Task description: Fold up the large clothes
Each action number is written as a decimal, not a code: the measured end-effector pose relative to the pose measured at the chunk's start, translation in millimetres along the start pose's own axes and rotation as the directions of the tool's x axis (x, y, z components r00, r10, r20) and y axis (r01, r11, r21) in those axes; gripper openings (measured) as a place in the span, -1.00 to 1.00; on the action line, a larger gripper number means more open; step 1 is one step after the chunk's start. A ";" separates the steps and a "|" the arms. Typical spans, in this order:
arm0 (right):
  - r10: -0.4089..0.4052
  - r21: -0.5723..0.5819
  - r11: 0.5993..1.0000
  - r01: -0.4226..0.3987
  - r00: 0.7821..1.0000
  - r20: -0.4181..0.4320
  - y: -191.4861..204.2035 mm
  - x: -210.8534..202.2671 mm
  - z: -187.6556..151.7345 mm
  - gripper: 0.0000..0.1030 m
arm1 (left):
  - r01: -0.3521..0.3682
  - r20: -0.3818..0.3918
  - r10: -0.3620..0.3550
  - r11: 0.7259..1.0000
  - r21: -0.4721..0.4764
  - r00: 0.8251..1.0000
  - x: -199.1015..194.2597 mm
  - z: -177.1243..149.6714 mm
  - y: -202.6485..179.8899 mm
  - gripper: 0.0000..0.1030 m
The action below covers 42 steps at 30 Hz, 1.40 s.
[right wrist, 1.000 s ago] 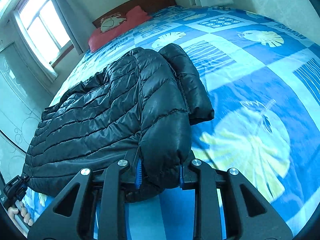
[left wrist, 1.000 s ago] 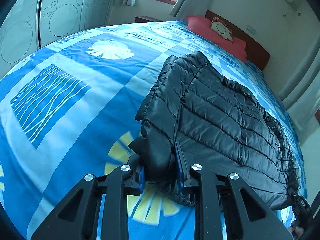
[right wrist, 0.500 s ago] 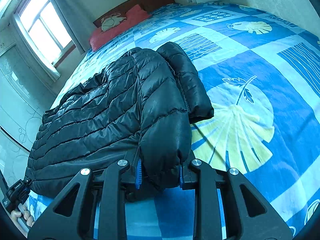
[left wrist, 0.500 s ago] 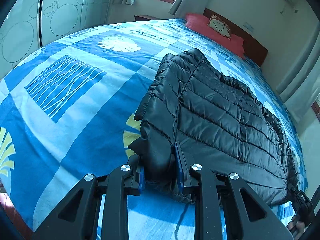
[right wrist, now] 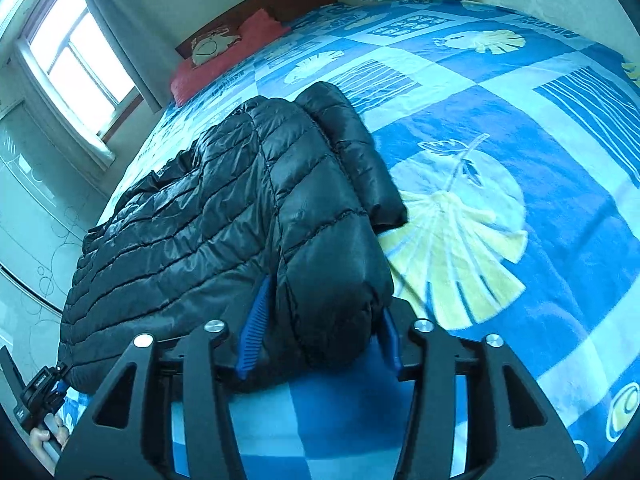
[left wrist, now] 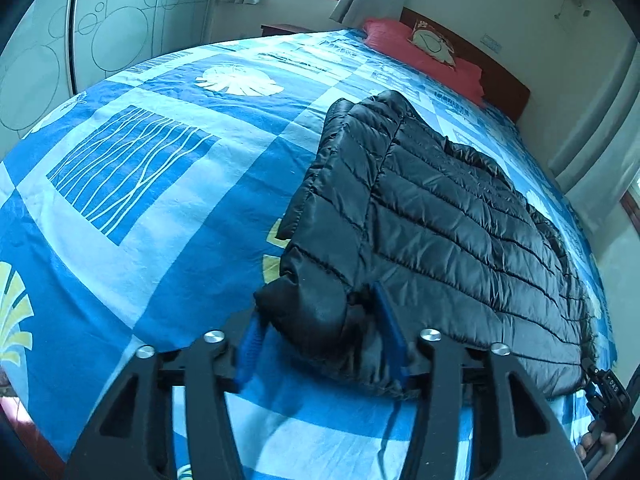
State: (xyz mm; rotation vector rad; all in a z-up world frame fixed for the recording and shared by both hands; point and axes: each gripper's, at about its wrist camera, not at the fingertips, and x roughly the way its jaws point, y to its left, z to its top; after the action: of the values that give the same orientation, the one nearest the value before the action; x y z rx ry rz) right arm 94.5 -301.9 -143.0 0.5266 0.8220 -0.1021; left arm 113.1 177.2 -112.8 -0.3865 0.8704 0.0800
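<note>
A black quilted puffer jacket (left wrist: 440,216) lies folded on the blue patterned bed; it also shows in the right wrist view (right wrist: 224,216). My left gripper (left wrist: 320,340) is open, its blue pads spread apart on either side of the jacket's near left corner, which sits loose between them. My right gripper (right wrist: 320,336) is open too, its pads wide around the jacket's near right corner. The other gripper shows at the far edge of each view, as the right gripper (left wrist: 608,396) and the left gripper (right wrist: 36,400).
The bed cover (left wrist: 160,184) spreads wide around the jacket. Red pillows (left wrist: 424,44) and a dark headboard (left wrist: 504,80) are at the far end. A wardrobe (left wrist: 80,40) stands left, a window (right wrist: 80,60) and curtains beyond.
Both grippers have opened and let go of the jacket's near corners. The jacket has settled on the bed and both cameras have drawn back slightly.
</note>
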 end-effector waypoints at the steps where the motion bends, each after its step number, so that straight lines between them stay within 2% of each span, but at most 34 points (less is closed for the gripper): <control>1: -0.005 -0.003 1.000 0.005 1.000 -0.001 -1.1 -2.8 -1.7 0.06 | 0.001 0.000 -0.001 1.000 0.005 1.000 -1.9 -0.3 2.5 0.14; 4: -0.029 -0.008 1.000 0.029 0.999 -0.018 -3.1 -16.4 -7.3 0.07 | -0.006 -0.005 0.006 0.999 0.039 1.000 -9.1 -0.9 8.3 0.18; 6: -0.056 -0.021 0.998 0.055 0.998 -0.028 -0.7 -25.0 -11.2 0.07 | -0.012 -0.008 0.012 0.998 0.064 1.000 -14.8 -1.3 12.2 0.28; 11: -0.147 -0.120 0.982 0.144 0.989 -0.018 21.4 -51.8 -24.4 0.07 | -0.032 -0.007 0.033 0.993 0.116 0.999 -31.1 0.9 22.9 0.30; 13: -0.146 -0.168 0.975 0.143 0.989 -0.006 38.0 -58.4 -28.7 0.03 | -0.046 0.007 0.046 0.992 0.118 0.999 -38.5 3.5 29.6 0.31; 15: -0.114 -0.207 0.972 0.110 0.993 -0.012 57.6 -57.1 -30.9 0.00 | -0.056 0.012 0.055 0.993 0.108 0.998 -40.7 8.3 35.9 0.38; 20: -0.022 -0.325 0.946 0.005 0.998 -0.051 125.1 -26.6 -27.1 -0.03 | -0.055 0.016 0.054 0.996 0.072 0.998 -35.6 23.9 43.5 0.38; 24: 0.046 -0.385 0.921 -0.067 0.997 -0.064 184.9 6.0 -6.5 -0.20 | -0.043 0.024 0.041 0.996 0.072 0.999 -29.9 36.0 39.5 0.38; 28: 0.059 -0.401 0.912 -0.088 0.995 -0.085 226.3 45.0 16.9 -0.22 | -0.035 0.029 0.032 0.996 0.085 0.999 -21.7 52.0 30.4 0.38; 32: 0.022 -0.404 0.913 -0.066 0.993 -0.113 241.8 80.1 22.7 -0.22 | -0.025 0.033 0.022 0.994 0.108 0.999 -16.7 64.7 20.8 0.38; 36: -0.040 -0.393 0.919 -0.030 0.985 -0.167 236.2 119.9 10.9 -0.20 | -0.013 0.014 0.012 0.992 0.128 1.000 -4.4 74.9 11.2 0.38; 42: -0.066 -0.431 0.902 0.009 0.991 -0.117 235.5 123.6 -3.0 -0.19 | 0.030 -0.027 -0.027 0.988 0.149 0.999 14.6 86.6 -7.4 0.39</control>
State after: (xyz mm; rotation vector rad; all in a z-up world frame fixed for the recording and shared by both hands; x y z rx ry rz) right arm 244.3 -82.3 -137.9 0.0980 0.9495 0.0803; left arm 187.3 200.4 -71.5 -0.2598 0.8895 -0.0166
